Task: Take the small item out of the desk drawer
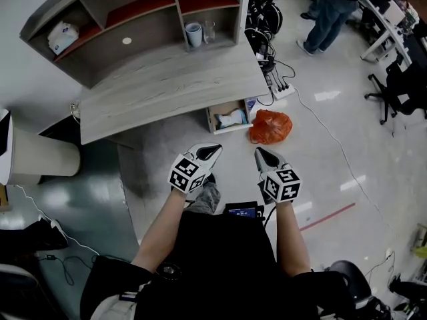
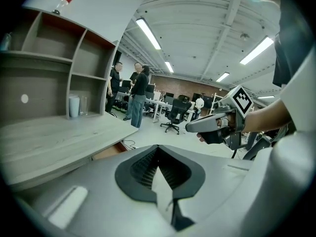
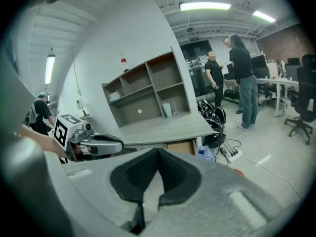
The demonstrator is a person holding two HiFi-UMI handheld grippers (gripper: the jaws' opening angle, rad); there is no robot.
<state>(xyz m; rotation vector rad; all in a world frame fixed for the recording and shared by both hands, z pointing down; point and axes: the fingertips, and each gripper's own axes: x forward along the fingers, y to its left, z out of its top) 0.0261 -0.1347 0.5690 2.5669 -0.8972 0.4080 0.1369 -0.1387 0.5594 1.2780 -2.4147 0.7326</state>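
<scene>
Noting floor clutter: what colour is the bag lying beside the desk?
Orange; the bag shows best in the head view.

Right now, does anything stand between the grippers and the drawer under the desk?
Nothing blocks the left gripper: only bare floor lies between it and the drawer under the desk. An orange bag sits on the floor just right of the drawer, roughly ahead of the right gripper.

**Both grippers held forward, jaws closed**

The grey two-jaw left gripper point(image 1: 212, 151) and the grey two-jaw right gripper point(image 1: 260, 155) are held side by side, apart, angled slightly downward. Both pairs of jaws are pressed together, with nothing between them. Both forearms are extended.
</scene>
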